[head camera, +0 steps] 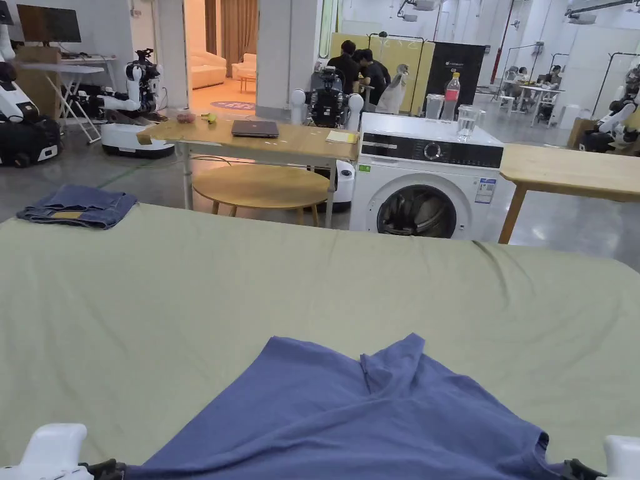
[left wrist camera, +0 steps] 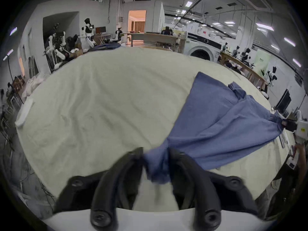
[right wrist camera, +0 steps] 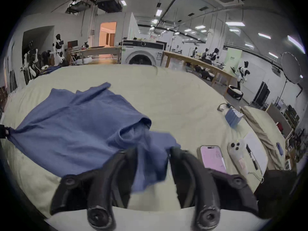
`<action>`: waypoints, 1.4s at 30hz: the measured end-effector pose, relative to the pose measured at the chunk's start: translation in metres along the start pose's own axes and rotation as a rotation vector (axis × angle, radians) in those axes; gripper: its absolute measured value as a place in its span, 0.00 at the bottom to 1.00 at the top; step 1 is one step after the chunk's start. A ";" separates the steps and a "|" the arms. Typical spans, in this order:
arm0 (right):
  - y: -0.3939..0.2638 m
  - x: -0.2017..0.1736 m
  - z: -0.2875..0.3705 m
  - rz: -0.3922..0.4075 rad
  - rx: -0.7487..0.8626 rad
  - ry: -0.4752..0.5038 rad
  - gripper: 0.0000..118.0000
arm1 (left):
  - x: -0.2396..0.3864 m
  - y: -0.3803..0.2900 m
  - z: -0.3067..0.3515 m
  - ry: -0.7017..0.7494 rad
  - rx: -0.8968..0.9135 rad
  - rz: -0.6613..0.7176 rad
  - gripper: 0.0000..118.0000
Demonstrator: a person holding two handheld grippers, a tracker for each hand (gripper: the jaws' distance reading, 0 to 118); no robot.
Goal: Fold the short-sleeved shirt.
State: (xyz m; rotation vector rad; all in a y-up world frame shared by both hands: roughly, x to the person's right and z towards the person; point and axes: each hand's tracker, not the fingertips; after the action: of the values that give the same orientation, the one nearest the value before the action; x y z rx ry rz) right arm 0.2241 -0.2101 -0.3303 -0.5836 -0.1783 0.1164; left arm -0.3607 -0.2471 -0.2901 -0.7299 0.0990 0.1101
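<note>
- Near the front edge of the big pale green bed cover [head camera: 187, 294], a blue short-sleeved cotton shirt [head camera: 350, 425] lies spread out and a bit rumpled.
- The left gripper [left wrist camera: 155, 158] has black fingers [left wrist camera: 133, 161] with a bunch of the blue cloth between them. The fingers press on the cloth from both sides, so they are gripping the shirt.
- The right gripper [right wrist camera: 153, 153] also has its black fingers [right wrist camera: 179, 156] closed on a fold of the shirt, by the side where a sleeve opening shows.
- From the head view, the white bodies of both grippers sit at the bottom corners, and the shirt is pulled tight between them along the front edge of the bed.
- The far part of the shirt rests flat on the bed, with a pointed fold sticking up in the middle.
- At the far left corner of the bed lies a folded pair of blue jeans [head camera: 78, 206], well apart from the shirt.
- By the right edge of the bed lie a phone with a lit pink screen [right wrist camera: 212, 158] and a second phone, face down, in a pale case [right wrist camera: 237, 154], just beside each other.
- Past the far edge of the bed stands a white washing machine [head camera: 428, 178] with a round door.
</note>
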 end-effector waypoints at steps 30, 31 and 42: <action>0.037 -0.132 0.045 -0.034 0.290 0.210 0.00 | 0.016 0.049 0.035 -0.011 0.073 -0.011 0.00; 0.035 -0.132 0.043 -0.030 0.279 0.211 0.00 | 0.007 0.050 0.031 -0.030 0.009 0.008 0.00; 0.024 -0.137 0.026 0.008 0.185 0.235 0.00 | -0.026 0.047 -0.009 -0.123 -0.242 0.160 0.32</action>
State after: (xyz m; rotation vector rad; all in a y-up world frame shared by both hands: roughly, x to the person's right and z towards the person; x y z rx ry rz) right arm 0.0832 -0.1986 -0.3407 -0.4095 0.0628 0.0704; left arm -0.3931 -0.2205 -0.3242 -0.9546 0.0263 0.3234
